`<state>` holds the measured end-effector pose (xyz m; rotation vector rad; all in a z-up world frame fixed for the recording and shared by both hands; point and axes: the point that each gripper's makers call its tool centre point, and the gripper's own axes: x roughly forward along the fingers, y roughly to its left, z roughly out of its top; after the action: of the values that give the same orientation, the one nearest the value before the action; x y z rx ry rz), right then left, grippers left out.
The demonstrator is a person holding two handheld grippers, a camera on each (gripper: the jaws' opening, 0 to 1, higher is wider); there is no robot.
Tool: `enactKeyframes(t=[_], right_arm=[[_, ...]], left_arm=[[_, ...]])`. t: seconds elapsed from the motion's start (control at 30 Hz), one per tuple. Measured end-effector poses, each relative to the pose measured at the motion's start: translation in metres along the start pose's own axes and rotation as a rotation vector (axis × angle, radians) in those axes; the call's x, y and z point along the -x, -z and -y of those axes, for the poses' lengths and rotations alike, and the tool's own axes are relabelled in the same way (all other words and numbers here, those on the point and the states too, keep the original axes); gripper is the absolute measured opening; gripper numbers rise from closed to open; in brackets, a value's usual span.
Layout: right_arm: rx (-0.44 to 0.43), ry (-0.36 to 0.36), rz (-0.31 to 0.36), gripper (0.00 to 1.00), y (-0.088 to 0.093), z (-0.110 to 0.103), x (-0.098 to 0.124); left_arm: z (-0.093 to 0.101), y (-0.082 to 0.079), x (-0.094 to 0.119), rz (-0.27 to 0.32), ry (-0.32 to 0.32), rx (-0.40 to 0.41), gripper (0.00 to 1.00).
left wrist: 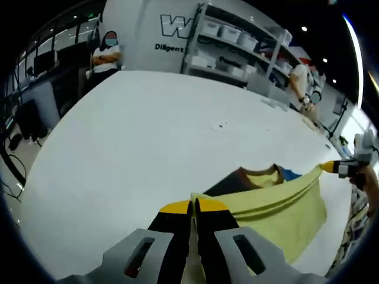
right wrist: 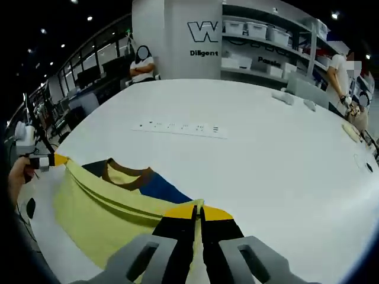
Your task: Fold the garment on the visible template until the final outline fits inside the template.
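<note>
A yellow garment (left wrist: 284, 210) with a brown collar and dark blue patches lies part-lifted over the white table (left wrist: 148, 136). My left gripper (left wrist: 193, 204) is shut on one corner of its yellow edge. The other end of that stretched edge is pinched by my right gripper (left wrist: 333, 168), seen at the right with a hand behind it. In the right gripper view the same yellow garment (right wrist: 100, 219) spreads to the left; my right gripper (right wrist: 198, 208) is shut on its hem, and my left gripper (right wrist: 54, 159) holds the far corner at the left. I cannot make out a template.
The white table (right wrist: 260, 154) stretches wide beyond the garment, with a row of small marks (right wrist: 177, 127) on it. A seated person (left wrist: 105, 59) is at the far edge and another person (left wrist: 302, 80) stands by storage shelves (left wrist: 237, 44). Small items (right wrist: 296, 100) lie far right.
</note>
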<state>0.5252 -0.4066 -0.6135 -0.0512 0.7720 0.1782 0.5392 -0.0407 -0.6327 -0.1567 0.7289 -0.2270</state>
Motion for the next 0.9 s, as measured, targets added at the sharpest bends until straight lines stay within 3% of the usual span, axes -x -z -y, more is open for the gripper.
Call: enactKeyframes(t=[0.2,0.5,0.77,0.9], right_arm=[[0.030,0.041,0.005,0.00,0.008,0.005,-0.015],[0.086,0.059,-0.047,0.00,0.029,0.008,-0.039],[0.097,0.048,-0.060,0.00,0.037,0.008,-0.047],[0.117,0.018,-0.048,0.00,0.036,0.006,-0.050]], left_arm=[[-0.003,0.003,-0.011,0.047,-0.029,0.005,0.00],[-0.007,0.012,-0.022,0.042,-0.054,-0.004,0.00],[-0.011,0.020,-0.028,0.030,-0.060,-0.031,0.00],[-0.008,0.020,-0.029,0.035,-0.048,-0.090,0.00]])
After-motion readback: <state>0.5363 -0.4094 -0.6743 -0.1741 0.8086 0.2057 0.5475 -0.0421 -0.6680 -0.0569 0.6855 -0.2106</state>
